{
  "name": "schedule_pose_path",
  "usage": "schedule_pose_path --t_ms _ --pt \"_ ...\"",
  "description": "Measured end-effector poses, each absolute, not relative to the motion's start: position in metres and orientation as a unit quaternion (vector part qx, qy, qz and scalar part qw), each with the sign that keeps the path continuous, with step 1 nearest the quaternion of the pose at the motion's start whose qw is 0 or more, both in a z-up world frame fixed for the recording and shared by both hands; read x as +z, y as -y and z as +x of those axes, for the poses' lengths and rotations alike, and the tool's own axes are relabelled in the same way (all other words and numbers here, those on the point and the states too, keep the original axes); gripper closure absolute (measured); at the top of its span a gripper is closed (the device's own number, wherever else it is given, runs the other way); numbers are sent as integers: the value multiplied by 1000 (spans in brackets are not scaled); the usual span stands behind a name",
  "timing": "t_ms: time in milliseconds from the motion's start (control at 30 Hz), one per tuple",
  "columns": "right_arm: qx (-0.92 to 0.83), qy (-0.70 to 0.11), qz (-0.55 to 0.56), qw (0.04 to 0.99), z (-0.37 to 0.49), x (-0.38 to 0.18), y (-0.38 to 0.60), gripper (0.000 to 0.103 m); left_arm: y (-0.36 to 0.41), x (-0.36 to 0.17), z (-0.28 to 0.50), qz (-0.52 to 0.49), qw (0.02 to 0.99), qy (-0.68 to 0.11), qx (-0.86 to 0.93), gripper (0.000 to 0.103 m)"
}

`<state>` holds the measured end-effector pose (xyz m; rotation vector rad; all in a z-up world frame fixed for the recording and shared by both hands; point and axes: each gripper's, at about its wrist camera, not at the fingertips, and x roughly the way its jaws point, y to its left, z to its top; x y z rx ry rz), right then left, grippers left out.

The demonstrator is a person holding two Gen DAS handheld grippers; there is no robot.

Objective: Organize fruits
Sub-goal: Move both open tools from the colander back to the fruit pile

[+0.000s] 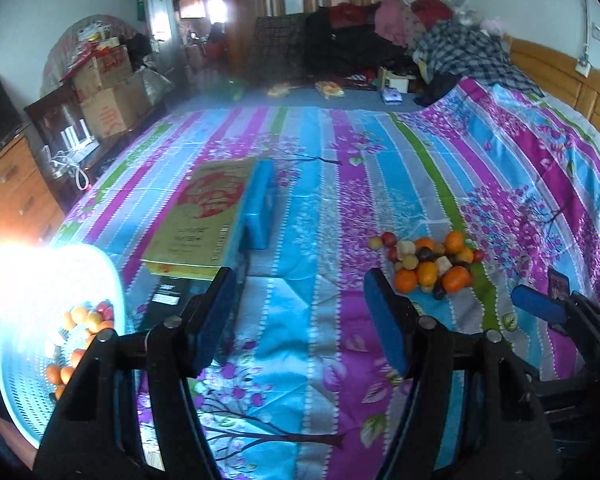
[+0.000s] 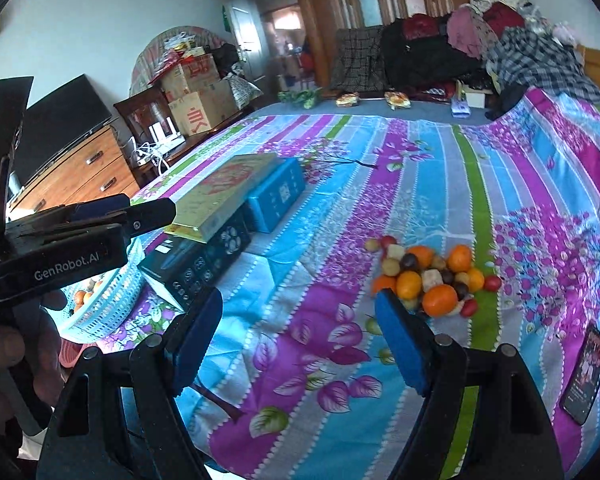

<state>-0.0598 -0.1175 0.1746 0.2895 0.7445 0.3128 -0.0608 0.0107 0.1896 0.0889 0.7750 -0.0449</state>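
Note:
A pile of small fruits (image 1: pixel 432 266), oranges, red and dark ones and pale chunks, lies on the striped bedsheet; it also shows in the right wrist view (image 2: pixel 432 276). A pale blue mesh basket (image 1: pixel 24 396) holding several fruits sits at the left bed edge, partly washed out by glare; its wall shows in the right wrist view (image 2: pixel 108 308). My left gripper (image 1: pixel 300 300) is open and empty, above the sheet between basket and pile. My right gripper (image 2: pixel 300 316) is open and empty, its right finger just in front of the pile.
A yellow flat box (image 1: pixel 204 216) lies on dark boxes (image 2: pixel 196 264) beside a blue box (image 1: pixel 260 208). A phone (image 2: pixel 586 376) lies right of the pile. Clothes (image 1: pixel 420 36) are heaped at the bed's far end. A dresser (image 2: pixel 76 176) stands left.

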Motion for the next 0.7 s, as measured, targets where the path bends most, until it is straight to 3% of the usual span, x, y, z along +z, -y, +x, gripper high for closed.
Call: schedule_pose_path --t_ms 267,567,700 --pt "112 -385 157 902 -58 139 163 21 15 154 -34 36 902 -427 -59 36" --pt "55 -440 175 879 -52 78 215 21 32 69 9 20 854 -509 -106 38" --pt "41 -453 183 872 -46 59 228 21 55 39 26 23 837 -522 -159 50"
